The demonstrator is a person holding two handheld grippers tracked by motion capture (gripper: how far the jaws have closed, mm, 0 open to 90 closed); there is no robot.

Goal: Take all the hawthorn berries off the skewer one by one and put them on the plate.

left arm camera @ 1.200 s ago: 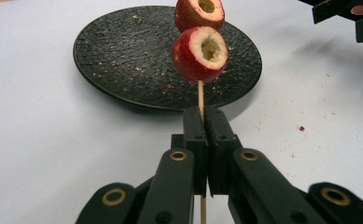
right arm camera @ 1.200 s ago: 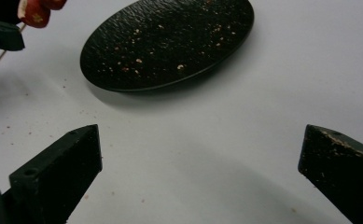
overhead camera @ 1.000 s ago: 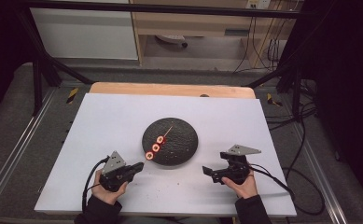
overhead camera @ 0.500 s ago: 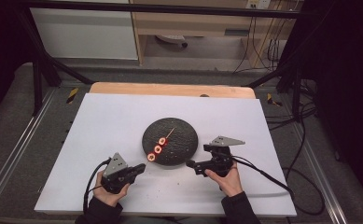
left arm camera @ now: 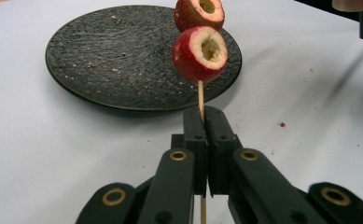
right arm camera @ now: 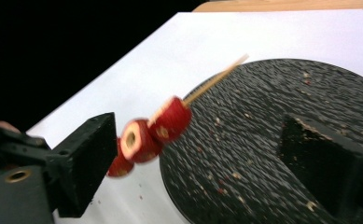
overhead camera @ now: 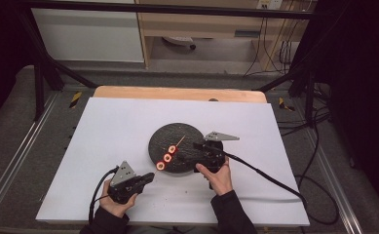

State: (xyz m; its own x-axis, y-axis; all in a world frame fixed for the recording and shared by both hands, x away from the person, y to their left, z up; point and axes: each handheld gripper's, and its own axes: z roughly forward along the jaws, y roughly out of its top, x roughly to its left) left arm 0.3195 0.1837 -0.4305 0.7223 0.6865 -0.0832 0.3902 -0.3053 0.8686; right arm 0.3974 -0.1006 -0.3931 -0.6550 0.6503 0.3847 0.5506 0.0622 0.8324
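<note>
A thin wooden skewer (overhead camera: 179, 143) carries three red hollowed fruit pieces (overhead camera: 167, 157) and slants over the left edge of a round black plate (overhead camera: 189, 131). My left gripper (overhead camera: 149, 177) is shut on the skewer's bare lower end (left arm camera: 201, 95), below the nearest fruit piece (left arm camera: 200, 53). My right gripper (overhead camera: 189, 153) hovers over the plate, pointing left at the skewer. Its jaws have just been closing. In the right gripper view they stand wide apart (right arm camera: 202, 135), with the fruit pieces (right arm camera: 139, 139) between them, nearer the left jaw and untouched.
The plate (right arm camera: 272, 140) holds crumbs and sits on a white table top (overhead camera: 123, 126). A wooden strip (overhead camera: 177, 92) runs along the far edge. Metal frame rails (overhead camera: 26, 146) flank the table. Cables (overhead camera: 274, 178) trail to the right.
My right gripper has moved left from beside the plate to over it, up to the skewer. My left gripper and the skewer have stayed where they were.
</note>
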